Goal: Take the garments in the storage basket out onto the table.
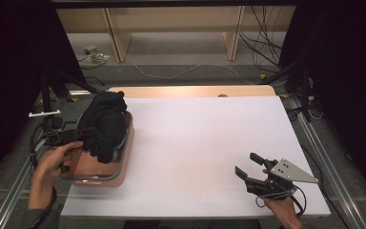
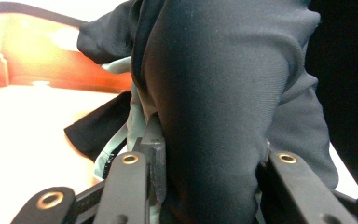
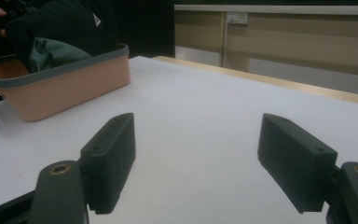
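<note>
Two claws, left claw [image 1: 83, 135] clamping dark garment [image 1: 106, 126] over basket rim [image 1: 129, 136], right claw [image 1: 249, 165] open.

A lab — black curtains [image 1: 9, 71], floor cables [image 1: 262, 43], railed white table [image 1: 209, 143].

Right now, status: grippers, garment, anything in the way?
Left gripper shut on dark garment, bunched over the basket. Right gripper open, empty, on the table. Nothing in the way.
</note>
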`<state>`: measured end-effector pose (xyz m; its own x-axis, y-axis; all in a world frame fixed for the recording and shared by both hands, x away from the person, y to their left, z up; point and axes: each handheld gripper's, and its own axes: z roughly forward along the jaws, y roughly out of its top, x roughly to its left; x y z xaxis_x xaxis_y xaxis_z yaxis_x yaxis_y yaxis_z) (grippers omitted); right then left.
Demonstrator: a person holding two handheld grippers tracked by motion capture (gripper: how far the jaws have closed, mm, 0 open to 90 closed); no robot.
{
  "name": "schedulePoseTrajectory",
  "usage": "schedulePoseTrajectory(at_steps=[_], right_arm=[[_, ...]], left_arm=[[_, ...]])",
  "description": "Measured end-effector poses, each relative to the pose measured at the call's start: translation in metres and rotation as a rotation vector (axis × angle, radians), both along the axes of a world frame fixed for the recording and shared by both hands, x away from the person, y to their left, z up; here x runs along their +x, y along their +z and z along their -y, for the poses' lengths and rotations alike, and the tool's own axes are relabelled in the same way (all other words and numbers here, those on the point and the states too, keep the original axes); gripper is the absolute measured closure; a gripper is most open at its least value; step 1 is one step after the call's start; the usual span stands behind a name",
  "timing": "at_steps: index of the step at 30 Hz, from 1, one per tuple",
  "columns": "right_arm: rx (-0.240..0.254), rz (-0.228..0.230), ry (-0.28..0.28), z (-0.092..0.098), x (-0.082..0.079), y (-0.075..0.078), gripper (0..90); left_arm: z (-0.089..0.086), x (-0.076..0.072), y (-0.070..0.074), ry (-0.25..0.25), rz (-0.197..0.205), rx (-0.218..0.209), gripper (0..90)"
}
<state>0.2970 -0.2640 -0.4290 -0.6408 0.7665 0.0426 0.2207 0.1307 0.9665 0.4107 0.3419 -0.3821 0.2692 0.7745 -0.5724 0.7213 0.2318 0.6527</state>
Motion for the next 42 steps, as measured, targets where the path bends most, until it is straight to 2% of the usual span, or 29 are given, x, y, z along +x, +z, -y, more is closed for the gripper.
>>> schedulePoseTrajectory(at_steps=[3, 9, 13, 18, 22, 25, 28, 34, 42], right_arm=[[0.000, 0.001, 0.001, 0.000, 0.000, 0.000, 28.1], [0.000, -0.002, 0.000, 0.000, 0.000, 0.000, 28.1], [0.000, -0.001, 0.000, 0.000, 0.000, 0.000, 28.1], [0.000, -0.001, 0.000, 0.000, 0.000, 0.000, 28.1], [0.000, -0.005, 0.000, 0.000, 0.000, 0.000, 28.1], [0.003, -0.005, -0.004, 0.000, 0.000, 0.000, 28.2], [0.000, -0.004, -0.001, 0.000, 0.000, 0.000, 28.2], [0.000, -0.004, -0.002, 0.000, 0.000, 0.000, 28.3], [0.002, -0.005, -0.001, 0.000, 0.000, 0.000, 28.3]], left_arm=[[0.000, -0.001, 0.003, 0.019, 0.026, -0.009, 62.7], [-0.001, -0.004, 0.009, 0.016, 0.051, -0.051, 62.8], [0.001, -0.006, 0.014, 0.033, 0.079, -0.063, 62.8], [0.000, -0.008, 0.018, 0.050, 0.112, -0.107, 62.8], [0.001, -0.009, 0.021, 0.082, 0.145, -0.109, 62.8], [0.001, -0.011, 0.023, 0.092, 0.161, -0.131, 62.8], [0.002, -0.012, 0.026, 0.092, 0.179, -0.156, 62.8], [0.004, -0.014, 0.030, 0.093, 0.198, -0.164, 62.8], [0.008, -0.018, 0.040, 0.077, 0.242, -0.213, 62.8]])
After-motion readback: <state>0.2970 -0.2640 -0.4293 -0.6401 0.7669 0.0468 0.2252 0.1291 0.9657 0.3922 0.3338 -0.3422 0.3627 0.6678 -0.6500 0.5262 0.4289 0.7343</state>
